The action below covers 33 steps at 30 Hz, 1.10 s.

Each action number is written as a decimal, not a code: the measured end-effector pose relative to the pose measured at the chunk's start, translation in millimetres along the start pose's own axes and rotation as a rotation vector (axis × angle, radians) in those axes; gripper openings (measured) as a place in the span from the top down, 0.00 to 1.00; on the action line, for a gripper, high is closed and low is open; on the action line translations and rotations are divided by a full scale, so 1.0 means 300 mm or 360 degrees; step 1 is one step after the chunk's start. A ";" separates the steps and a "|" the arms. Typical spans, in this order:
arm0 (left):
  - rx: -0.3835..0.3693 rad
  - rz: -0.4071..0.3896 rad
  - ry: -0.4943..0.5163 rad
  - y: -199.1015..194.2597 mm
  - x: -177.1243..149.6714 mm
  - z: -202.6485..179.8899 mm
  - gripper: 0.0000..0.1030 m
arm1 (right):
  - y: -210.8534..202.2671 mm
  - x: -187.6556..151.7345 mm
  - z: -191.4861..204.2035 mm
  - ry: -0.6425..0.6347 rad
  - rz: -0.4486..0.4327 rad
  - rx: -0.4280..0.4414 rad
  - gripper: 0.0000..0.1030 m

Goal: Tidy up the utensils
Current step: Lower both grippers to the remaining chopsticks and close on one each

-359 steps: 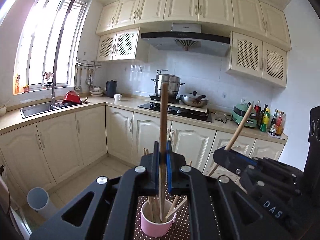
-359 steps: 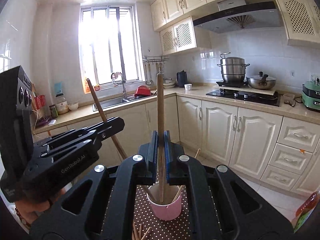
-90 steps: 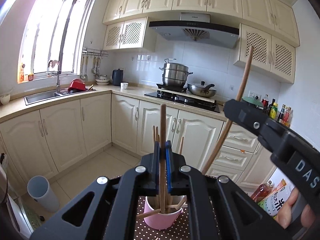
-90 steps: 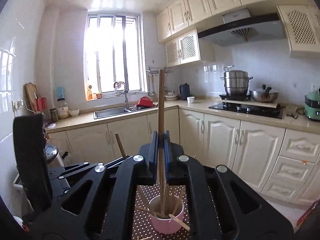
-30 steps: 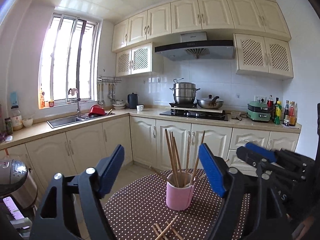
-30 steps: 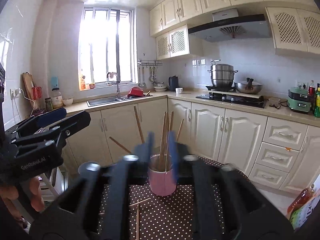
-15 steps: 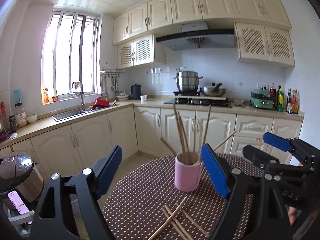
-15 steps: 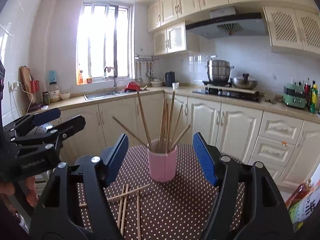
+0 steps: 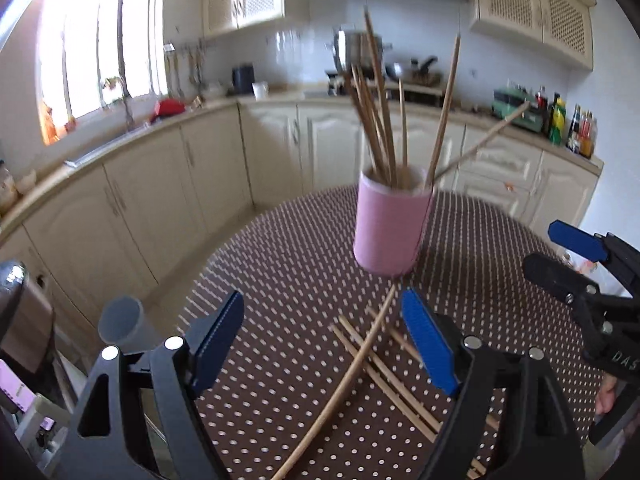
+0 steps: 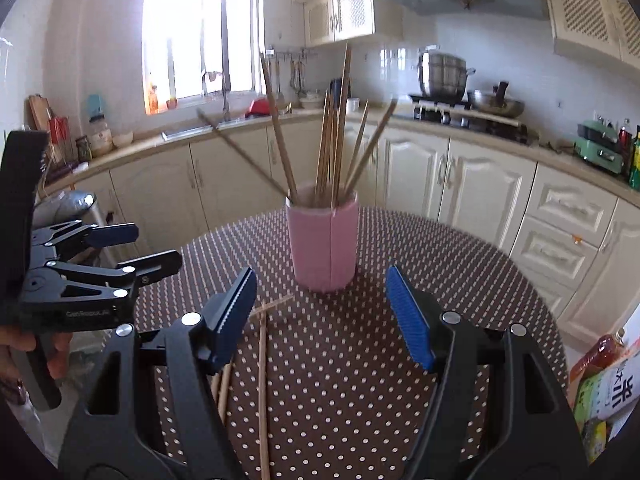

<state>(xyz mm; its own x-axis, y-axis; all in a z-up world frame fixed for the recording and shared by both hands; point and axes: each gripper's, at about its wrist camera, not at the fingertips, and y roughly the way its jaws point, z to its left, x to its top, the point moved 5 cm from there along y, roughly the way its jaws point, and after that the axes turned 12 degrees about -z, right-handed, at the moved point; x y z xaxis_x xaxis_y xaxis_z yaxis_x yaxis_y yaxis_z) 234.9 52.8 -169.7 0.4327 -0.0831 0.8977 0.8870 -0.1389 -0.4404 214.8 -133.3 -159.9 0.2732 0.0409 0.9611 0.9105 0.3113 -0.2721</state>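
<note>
Nearest us, our left gripper (image 9: 322, 340) is spread wide and empty above loose chopsticks (image 9: 372, 360) lying flat on the dotted table (image 9: 280, 264), on our side of the pink cup (image 9: 388, 228). One long stick runs diagonally toward the cup, crossing the others. Our right gripper (image 10: 322, 316), also agape and holding nothing, has chopsticks under its left jaw, pointing lengthwise at the cup. Beyond, the cup holds upright chopsticks.
</note>
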 end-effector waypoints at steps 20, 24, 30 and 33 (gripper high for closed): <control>-0.0187 0.0364 0.0129 0.330 -0.175 -0.179 0.91 | 0.188 -0.200 -0.060 0.0141 0.0345 0.0033 0.35; -0.0188 0.0335 0.0041 0.314 -0.152 -0.153 0.94 | 0.213 -0.201 -0.045 0.0140 0.0383 0.0061 0.35; -0.0193 0.0270 -0.0067 0.252 -0.109 -0.097 0.94 | 0.261 -0.210 0.023 0.0094 0.0496 0.0169 0.35; -0.0178 0.0248 -0.0130 0.219 -0.093 -0.062 0.94 | 0.297 -0.218 0.067 0.0067 0.0573 0.0234 0.35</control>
<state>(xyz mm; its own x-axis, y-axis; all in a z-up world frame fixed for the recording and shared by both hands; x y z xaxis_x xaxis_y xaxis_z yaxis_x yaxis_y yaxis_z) 278.1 27.5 -224.1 0.5791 -0.0323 0.8146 0.7868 -0.2395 -0.5688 271.8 -89.2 -245.9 0.5822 0.1344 0.8019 0.7008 0.4170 -0.5787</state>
